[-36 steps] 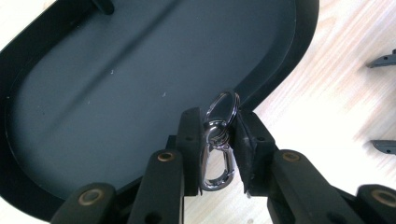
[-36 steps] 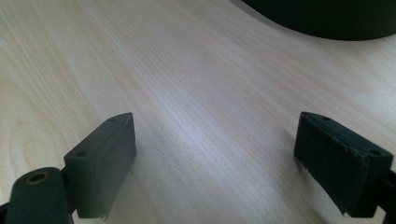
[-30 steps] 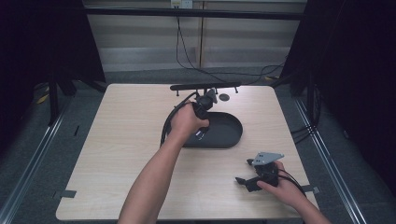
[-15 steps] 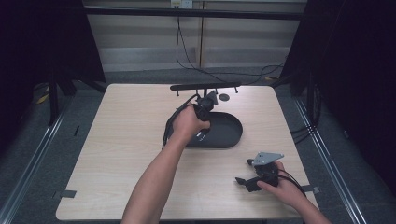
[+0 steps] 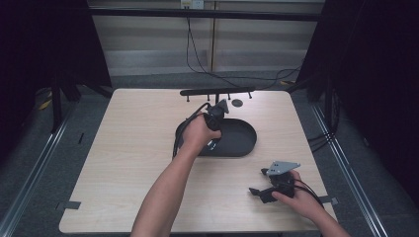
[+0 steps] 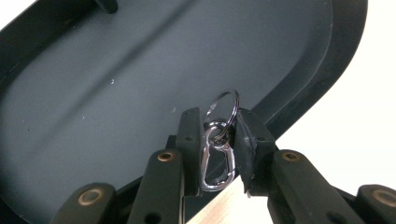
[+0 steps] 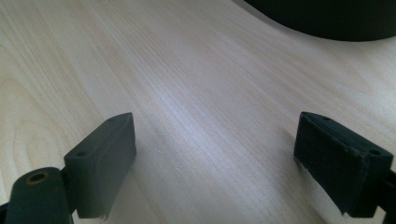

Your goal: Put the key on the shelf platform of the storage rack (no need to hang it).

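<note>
**Ana:** Since the left gripper (image 6: 218, 154) is clenched on the small silver metal carabiner clip (image 6: 215, 161) with its thin silver split key ring (image 6: 223, 108), why is it held over the dark oval plastic tray (image 6: 116, 84) at all?

**Ben:** My guess is the tray is where the clip belongs, or where it was picked from. In the left gripper view the clip stands upright between the two black pads, the ring poking out past their tips, with the tray floor right behind it. Whether the ring touches the floor I cannot tell

**Ana:** And in the high view?

**Ben:** There the left gripper (image 5: 215, 117) hangs over the near left part of the tray (image 5: 244, 138), in the middle of the pale wooden table (image 5: 123, 163). Gripping the clip by its flat sides looks sensible: it leaves the ring free and keeps the thing from twisting

**Ana:** What about the other hand?

**Ben:** Well apart, the right gripper (image 5: 264, 192) rests low near the table's front right corner, jaws spread wide with nothing between them. It seems parked so as not to get in the way

**Ana:** Any brand or lettering?

**Ben:** None I can read, on clip, tray or grippers
</note>
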The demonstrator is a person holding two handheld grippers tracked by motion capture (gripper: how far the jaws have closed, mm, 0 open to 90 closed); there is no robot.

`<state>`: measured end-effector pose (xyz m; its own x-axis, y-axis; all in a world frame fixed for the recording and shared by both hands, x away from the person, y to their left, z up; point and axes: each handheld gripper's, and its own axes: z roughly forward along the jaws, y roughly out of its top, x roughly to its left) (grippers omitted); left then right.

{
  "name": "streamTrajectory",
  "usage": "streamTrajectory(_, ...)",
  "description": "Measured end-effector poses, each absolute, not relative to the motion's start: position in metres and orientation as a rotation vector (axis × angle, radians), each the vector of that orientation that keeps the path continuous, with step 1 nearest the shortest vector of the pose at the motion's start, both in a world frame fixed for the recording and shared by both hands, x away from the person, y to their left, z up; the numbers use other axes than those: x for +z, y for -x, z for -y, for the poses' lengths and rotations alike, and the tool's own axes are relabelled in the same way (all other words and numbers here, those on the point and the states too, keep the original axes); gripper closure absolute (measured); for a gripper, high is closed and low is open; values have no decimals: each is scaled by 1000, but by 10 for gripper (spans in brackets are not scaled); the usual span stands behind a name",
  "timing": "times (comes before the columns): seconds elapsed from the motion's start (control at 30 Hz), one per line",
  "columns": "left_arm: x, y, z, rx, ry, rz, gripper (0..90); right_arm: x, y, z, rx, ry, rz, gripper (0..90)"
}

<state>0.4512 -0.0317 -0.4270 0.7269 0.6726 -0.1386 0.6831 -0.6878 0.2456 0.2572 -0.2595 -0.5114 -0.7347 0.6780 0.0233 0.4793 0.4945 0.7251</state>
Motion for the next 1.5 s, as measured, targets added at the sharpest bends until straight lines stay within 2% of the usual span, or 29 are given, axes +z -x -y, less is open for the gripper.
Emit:
streamTrajectory(0.8,-456,-456,33,-8,-2673,-1041,726,-511,-256,259,1079,-976,-2480,124)
streamTrajectory(1.03,-458,-456,30,24,-2673,-1043,724,-511,-256,259,1080,-975,-2481,124)
streamTrajectory(1.3,-459,-457,30,-1,-2672,-1041,724,-511,-256,259,1080,-975,-2480,124)
streamTrajectory(1.5,-456,-456,29,14,-2667,-1038,686,-511,-256,259,1080,-975,-2480,124)
